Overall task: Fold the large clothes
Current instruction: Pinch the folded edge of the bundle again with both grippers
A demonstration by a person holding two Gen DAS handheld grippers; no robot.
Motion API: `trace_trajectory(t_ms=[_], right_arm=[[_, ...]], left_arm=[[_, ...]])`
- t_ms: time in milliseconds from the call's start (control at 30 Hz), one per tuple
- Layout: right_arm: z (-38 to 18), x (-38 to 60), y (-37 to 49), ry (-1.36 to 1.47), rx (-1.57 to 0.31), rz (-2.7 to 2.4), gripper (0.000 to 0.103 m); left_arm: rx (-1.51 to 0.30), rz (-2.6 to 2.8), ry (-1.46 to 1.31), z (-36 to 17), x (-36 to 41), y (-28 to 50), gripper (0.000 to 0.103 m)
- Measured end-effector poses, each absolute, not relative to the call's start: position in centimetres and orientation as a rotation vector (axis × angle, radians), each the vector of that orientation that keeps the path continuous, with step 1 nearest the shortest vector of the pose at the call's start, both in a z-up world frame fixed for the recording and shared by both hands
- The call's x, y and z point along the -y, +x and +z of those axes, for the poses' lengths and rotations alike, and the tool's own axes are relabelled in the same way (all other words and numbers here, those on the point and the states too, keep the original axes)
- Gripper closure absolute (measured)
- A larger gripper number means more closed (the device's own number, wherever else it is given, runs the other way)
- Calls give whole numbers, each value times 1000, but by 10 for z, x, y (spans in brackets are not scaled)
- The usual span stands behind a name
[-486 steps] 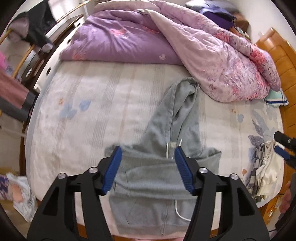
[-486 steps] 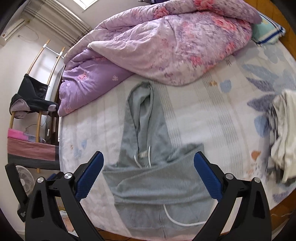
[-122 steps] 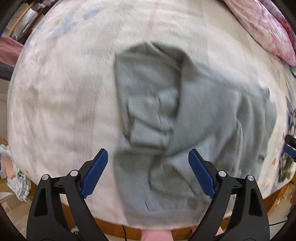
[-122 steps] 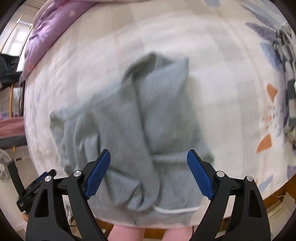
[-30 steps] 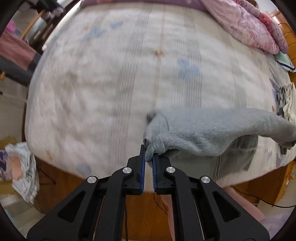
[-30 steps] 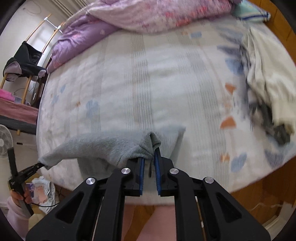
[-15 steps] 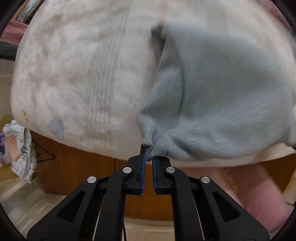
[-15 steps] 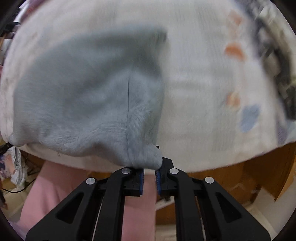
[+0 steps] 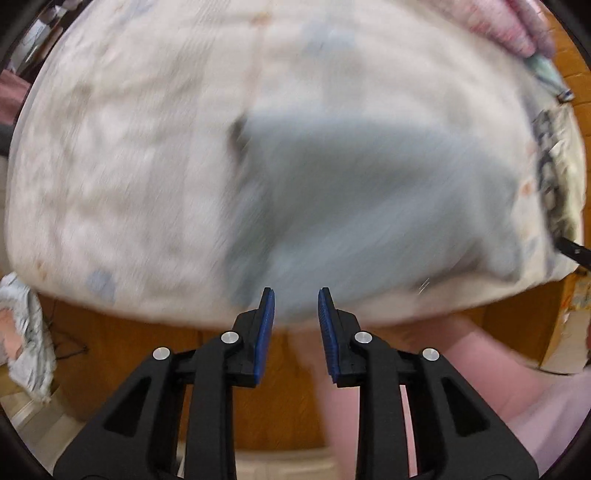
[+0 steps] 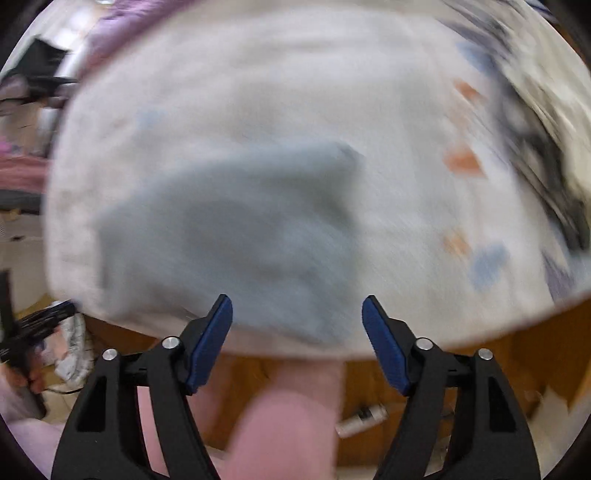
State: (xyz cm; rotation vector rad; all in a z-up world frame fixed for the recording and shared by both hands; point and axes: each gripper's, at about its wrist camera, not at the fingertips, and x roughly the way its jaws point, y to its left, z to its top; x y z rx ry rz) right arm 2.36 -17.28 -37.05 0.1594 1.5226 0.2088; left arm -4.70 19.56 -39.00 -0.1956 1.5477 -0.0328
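The grey hoodie point(image 9: 362, 199) lies folded into a rough rectangle on the pale bed sheet point(image 9: 129, 155), near the bed's front edge. It also shows in the right wrist view point(image 10: 236, 229). Both views are blurred by motion. My left gripper point(image 9: 295, 302) is open with a narrow gap, empty, just off the hoodie's near edge. My right gripper point(image 10: 297, 306) is open wide, empty, just off the hoodie's near edge.
A pile of other clothes point(image 9: 554, 173) lies at the bed's right side, also in the right wrist view point(image 10: 543, 140). A pink and purple duvet point(image 9: 517, 26) is at the far end. The wooden bed frame point(image 9: 122, 362) and the person's pink-clad legs point(image 10: 288, 417) are below.
Both grippers have let go of the hoodie's corners and opened. The hoodie, lifted a second ago, now lies flat on the bed. Both grippers have drawn back from its edge.
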Motion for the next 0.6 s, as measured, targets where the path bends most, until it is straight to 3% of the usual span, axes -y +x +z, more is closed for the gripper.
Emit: trace_trajectory(t_ms=[200,433,533,600], right_arm=[[-401,82,87,214,-1528,424,82],[-500,46,90,325,-1792,388,83],[-506,61,70,366,-1878,362,96],[-505,67,52,234,-1912,333,96]], left_arm=[[-1444,-140,-334,-403,-142,35,83],[-1691,-184,-161,-496,-93,38,92],[-1712,-175,-176,-497,-99,18,92],[-1742,-135,-173,-499,-105,9,92]])
